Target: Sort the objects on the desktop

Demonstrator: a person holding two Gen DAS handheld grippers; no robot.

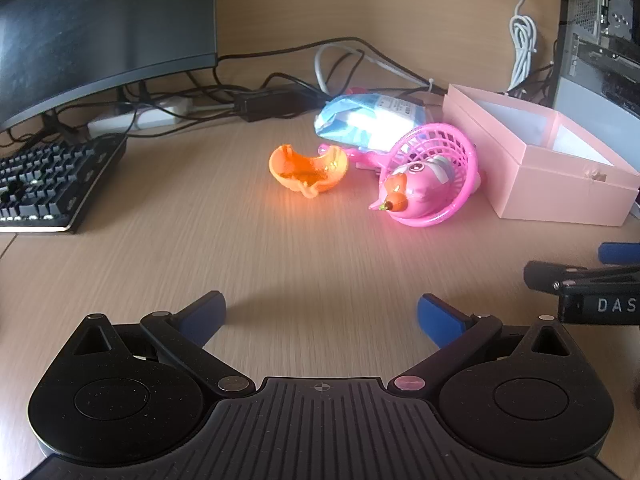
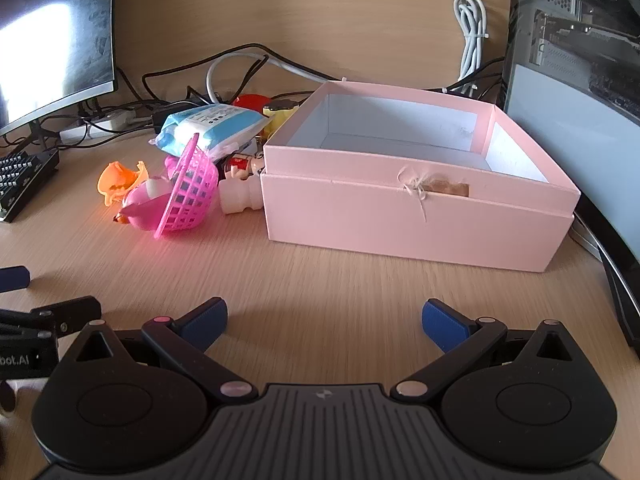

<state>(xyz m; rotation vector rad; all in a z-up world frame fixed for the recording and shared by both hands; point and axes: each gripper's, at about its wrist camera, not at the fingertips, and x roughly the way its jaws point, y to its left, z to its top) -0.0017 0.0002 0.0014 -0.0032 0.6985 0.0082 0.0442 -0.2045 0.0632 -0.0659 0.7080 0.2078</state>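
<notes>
A: Tool status: left gripper (image 1: 322, 314) and right gripper (image 2: 325, 318) both stand released, jaws fully spread, nothing between the pads. Each hovers over bare desk (image 1: 280, 248), pointing down at a slant.

B: Location of the work items?

A: Clustered just left of the pink box (image 2: 404, 216): an orange shell (image 1: 307, 168), a tipped basket (image 1: 440, 164) with a pink toy (image 1: 412, 192) inside, a blue packet (image 1: 368, 120) behind them, and a white bottle (image 2: 242, 200) touching the box wall. The box appears empty.

B: Failure modes from here?

A: Probable ones. The basket lies on its side; a grip on its rim could roll it and spill the toy. The packet leans on the pile, so pulling a lower item first may shift the rest. The cables (image 1: 280, 80) behind could snag a jaw on a deep reach.
</notes>
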